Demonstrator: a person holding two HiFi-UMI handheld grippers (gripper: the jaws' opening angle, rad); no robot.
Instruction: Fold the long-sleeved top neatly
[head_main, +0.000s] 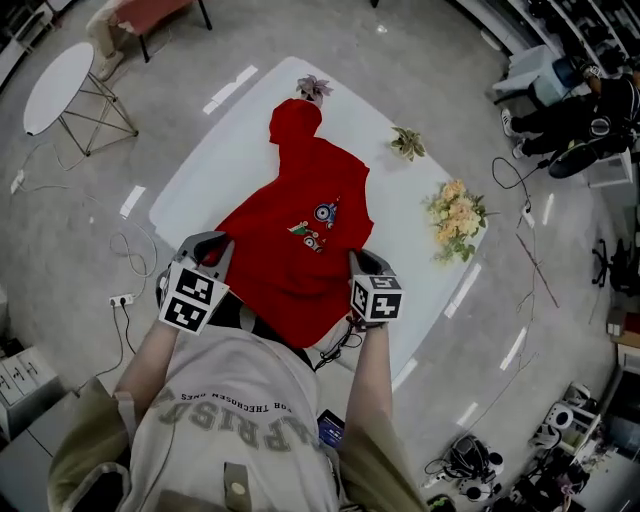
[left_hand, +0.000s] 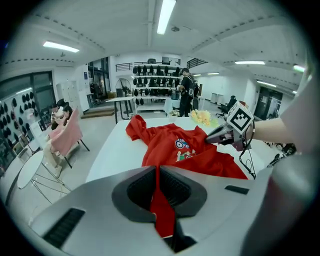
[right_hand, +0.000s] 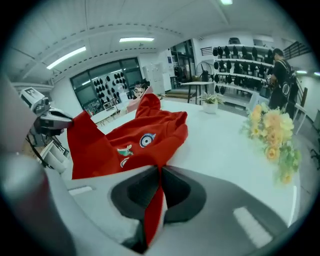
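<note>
My left gripper (head_main: 207, 247) and right gripper (head_main: 362, 260) each pinch the red top (head_main: 300, 215) by its hem at the table's (head_main: 190, 180) near edge. If I pull unevenly, the fold will likely skew.

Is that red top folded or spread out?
Mostly spread out: the red top lies lengthwise on the white table, print up, near hem pinched in the left tongs and right tongs.

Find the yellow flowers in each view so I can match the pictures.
Head view: flowers right of centre, near the table's right edge.
Left gripper view: upper middle, beyond the red top.
Right gripper view: far right, on the table.
Shared landmark: the red top, left of the flowers in every view.
</note>
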